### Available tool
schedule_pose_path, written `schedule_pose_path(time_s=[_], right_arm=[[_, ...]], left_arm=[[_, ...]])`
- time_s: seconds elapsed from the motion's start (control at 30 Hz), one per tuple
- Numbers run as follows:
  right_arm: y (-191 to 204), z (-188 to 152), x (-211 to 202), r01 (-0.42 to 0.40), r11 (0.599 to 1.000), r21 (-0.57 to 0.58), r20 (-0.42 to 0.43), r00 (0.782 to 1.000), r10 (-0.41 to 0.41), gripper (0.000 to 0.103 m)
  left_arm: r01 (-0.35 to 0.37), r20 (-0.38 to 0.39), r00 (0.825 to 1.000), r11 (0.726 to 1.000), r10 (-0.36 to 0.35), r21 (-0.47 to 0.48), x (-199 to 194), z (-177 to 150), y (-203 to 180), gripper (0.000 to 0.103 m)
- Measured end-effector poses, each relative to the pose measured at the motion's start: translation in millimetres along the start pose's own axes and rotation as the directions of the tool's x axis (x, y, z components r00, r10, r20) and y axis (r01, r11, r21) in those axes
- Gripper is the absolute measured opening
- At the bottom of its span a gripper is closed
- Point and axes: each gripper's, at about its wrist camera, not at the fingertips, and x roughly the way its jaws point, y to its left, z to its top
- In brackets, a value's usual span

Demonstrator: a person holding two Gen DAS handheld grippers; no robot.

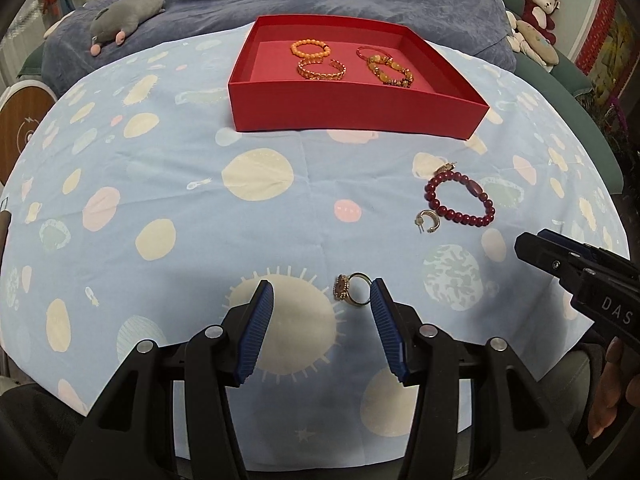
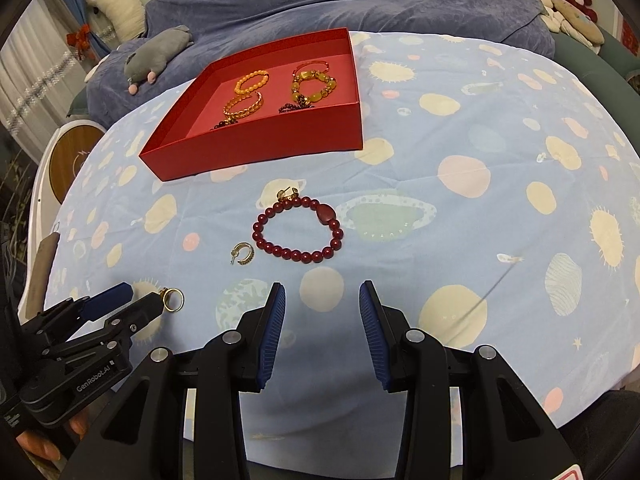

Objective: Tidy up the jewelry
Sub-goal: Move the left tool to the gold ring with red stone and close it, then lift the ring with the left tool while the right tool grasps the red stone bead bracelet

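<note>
Our left gripper [image 1: 322, 294] has its jaws spread around the gold ring [image 1: 354, 290], which lies on the cloth against the right jaw. Light, stiff and slippery, it wants pinching across the band. Our right gripper [image 2: 322, 296] hangs spread before the red bead bracelet [image 2: 298, 229]; the red box [image 1: 352, 110] waits beyond.

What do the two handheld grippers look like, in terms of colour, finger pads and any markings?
Both are black plastic with round silver pivot bolts and ribbed blue pads on the fingers. The left gripper carries white "GenRobot.AI" lettering; the right gripper shows white letters "DAS". No cables or sleeves are visible.
</note>
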Motion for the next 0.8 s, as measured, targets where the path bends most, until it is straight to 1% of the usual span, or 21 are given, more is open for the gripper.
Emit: schedule_pose_path(time_s=[0.2,0.27,0.4,0.5,0.53,0.63,0.8], right_arm=[[1,2,2,-0.007,1.0,-0.001,0.0,1.0,0.007,0.038],[1,3,4,-0.01,1.0,0.002,-0.001,1.0,0.01,0.038],[1,5,6,-0.01,1.0,0.003,-0.002,1.0,0.01,0.038],[1,8,9,-0.01,1.0,0.001,-0.004,1.0,0.01,0.038],[1,9,9,-0.01,1.0,0.001,-0.004,1.0,0.01,0.038],[0,13,13,-0.006,1.0,-0.001,-0.002,1.0,0.006,0.038],[2,23,23,-0.004,1.0,-0.012,-0.006,1.0,0.004,0.034]], left_arm=[[0.017,-0.011,1.0,1.0,-0.017,-0.013,7,0,1,0.041],[0.02,-0.019,1.0,1.0,-0.02,-0.001,9,-1,0,0.031],[0.01,-0.015,1.0,1.0,-0.01,0.026,11,-4,-3,0.023],[0.012,-0.015,1.0,1.0,-0.012,0.021,12,-3,-2,0.018],[0.009,-0.015,1.0,1.0,-0.009,0.018,12,-2,-1,0.012],[0.011,-0.015,1.0,1.0,-0.011,0.005,13,1,1,0.01],[0.013,-0.011,1.0,1.0,-0.013,-0.001,15,6,5,0.009]])
